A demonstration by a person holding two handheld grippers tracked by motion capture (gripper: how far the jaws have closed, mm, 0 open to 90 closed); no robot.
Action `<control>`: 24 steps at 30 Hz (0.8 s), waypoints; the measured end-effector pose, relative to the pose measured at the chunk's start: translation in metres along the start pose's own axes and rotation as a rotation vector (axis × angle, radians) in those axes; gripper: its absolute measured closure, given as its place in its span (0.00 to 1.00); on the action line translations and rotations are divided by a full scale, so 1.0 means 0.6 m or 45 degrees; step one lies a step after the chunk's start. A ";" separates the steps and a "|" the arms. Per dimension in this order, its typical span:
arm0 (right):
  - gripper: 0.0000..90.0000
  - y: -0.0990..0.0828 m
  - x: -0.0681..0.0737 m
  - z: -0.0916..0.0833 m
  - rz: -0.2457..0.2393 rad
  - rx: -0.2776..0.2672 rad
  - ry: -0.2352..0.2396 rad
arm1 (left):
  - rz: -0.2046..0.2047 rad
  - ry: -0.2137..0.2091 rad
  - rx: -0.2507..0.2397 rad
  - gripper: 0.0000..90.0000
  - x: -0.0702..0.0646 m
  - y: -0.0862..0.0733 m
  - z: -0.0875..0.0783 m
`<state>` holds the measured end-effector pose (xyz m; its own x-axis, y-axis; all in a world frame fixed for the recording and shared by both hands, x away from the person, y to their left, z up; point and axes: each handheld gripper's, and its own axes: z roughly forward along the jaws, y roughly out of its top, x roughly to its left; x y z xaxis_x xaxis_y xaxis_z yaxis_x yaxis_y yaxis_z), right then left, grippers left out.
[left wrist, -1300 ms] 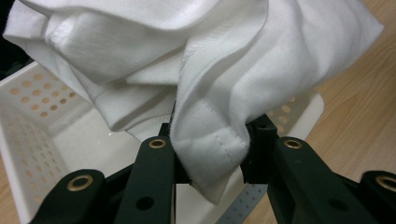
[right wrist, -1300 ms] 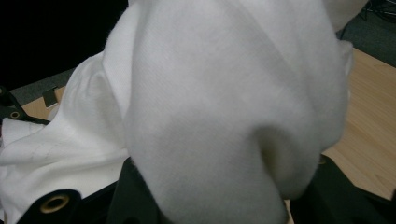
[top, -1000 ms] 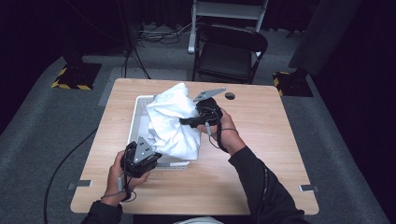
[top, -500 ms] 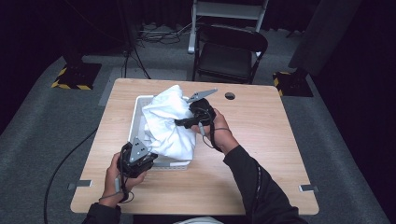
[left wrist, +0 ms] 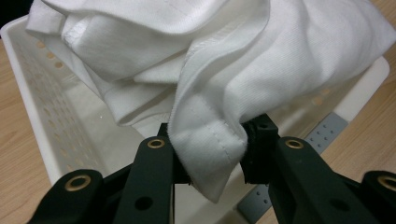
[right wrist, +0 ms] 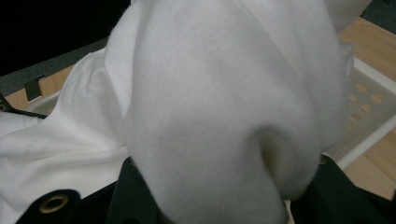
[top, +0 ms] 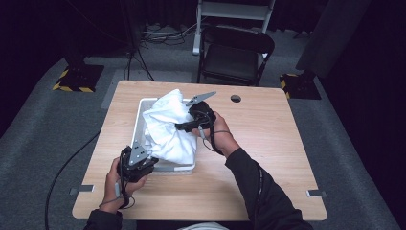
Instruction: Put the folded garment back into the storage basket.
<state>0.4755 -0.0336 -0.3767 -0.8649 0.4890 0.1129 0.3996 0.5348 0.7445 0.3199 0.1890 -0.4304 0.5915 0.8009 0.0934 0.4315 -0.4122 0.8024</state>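
— White cotton, that was what both tools had. Nearest the person, the left gripper (top: 138, 165) was clenched on a hemmed fold of the white garment (top: 167, 127), at the near corner of the white basket (top: 184, 167), about seven o'clock on the wooden table (top: 287, 143).

— Was the hold firm?

— In the left gripper view the stitched hem (left wrist: 210, 154) sat pinched between the jaws and hung a little below them, with the perforated basket wall (left wrist: 37, 93) just behind. So yes, I judged it firm.

— And farther off?

— The right gripper (top: 191, 123) was clamped on a bunch of the same cloth, toward twelve o'clock from the left one, over the basket's far half. In the right gripper view the cloth bulged over the jaws and hid their tips, yet they stood drawn in on it.

— Where did the garment lie, then?

— Heaped in and over the basket, its bulk between the two grippers, at one o'clock from the left and seven o'clock from the right. Its long axis ran near to far along the basket. The left hand (top: 117, 184) was nearer the table's near edge; the right hand (top: 220, 134) was nearer the cloth's high point.

— So the coming move?

— Lifting clear would probably turn on drawing the two grips apart along that axis. Beyond the table stood a black chair (top: 237, 52).
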 end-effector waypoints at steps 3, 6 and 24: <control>0.64 0.000 -0.001 0.006 0.002 0.004 0.001 | -0.005 0.002 0.005 0.77 0.002 -0.002 0.002; 0.64 -0.001 -0.002 0.010 0.009 0.008 0.001 | -0.011 0.004 0.010 0.77 0.005 -0.004 0.002; 0.64 -0.008 -0.006 0.043 0.010 0.049 -0.011 | -0.021 0.031 0.067 0.76 0.009 -0.009 0.014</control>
<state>0.4844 -0.0202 -0.3974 -0.8590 0.4993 0.1130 0.4180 0.5567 0.7179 0.3263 0.1919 -0.4393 0.5676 0.8178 0.0949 0.4770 -0.4206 0.7718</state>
